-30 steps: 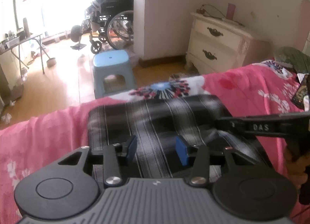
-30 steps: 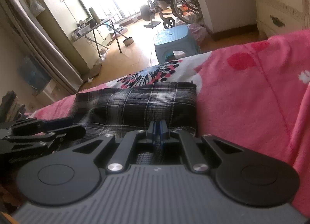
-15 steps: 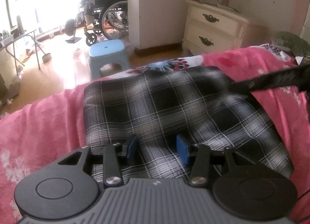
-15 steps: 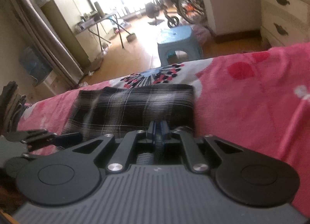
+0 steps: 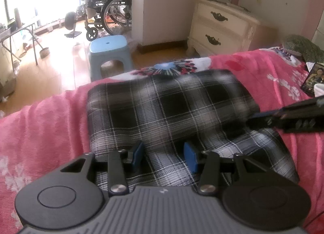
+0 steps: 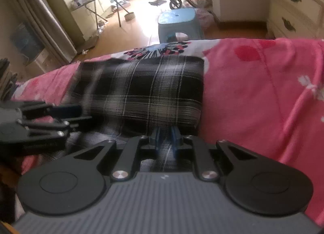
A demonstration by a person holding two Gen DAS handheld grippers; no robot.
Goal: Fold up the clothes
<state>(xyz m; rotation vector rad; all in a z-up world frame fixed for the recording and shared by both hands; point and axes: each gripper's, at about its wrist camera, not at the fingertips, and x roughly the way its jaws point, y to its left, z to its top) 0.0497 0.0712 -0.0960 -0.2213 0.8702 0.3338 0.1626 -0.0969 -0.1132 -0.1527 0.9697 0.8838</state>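
Observation:
A black-and-white plaid garment (image 5: 168, 108) lies folded flat on the pink bed cover (image 5: 44, 124). My left gripper (image 5: 164, 156) hovers open over its near edge, blue pads (image 5: 137, 154) apart with nothing between them. In the right wrist view, the same garment (image 6: 154, 88) lies ahead, and my right gripper (image 6: 166, 138) is shut on a pinch of plaid cloth at the near right corner. The right gripper (image 5: 283, 120) reaches in from the right in the left wrist view. The left gripper (image 6: 50, 120) shows at the left edge.
The pink floral bed cover (image 6: 263, 96) spreads all around the garment. Beyond the bed's far edge stand a blue plastic stool (image 5: 109, 51), a cream nightstand (image 5: 220, 29) and a wheelchair (image 5: 109, 11). A dark printed packet (image 5: 312, 78) lies on the bed at far right.
Both cameras have risen and tilted, showing more of the garment's top. In the left wrist view the right gripper has dropped lower toward the garment's right edge.

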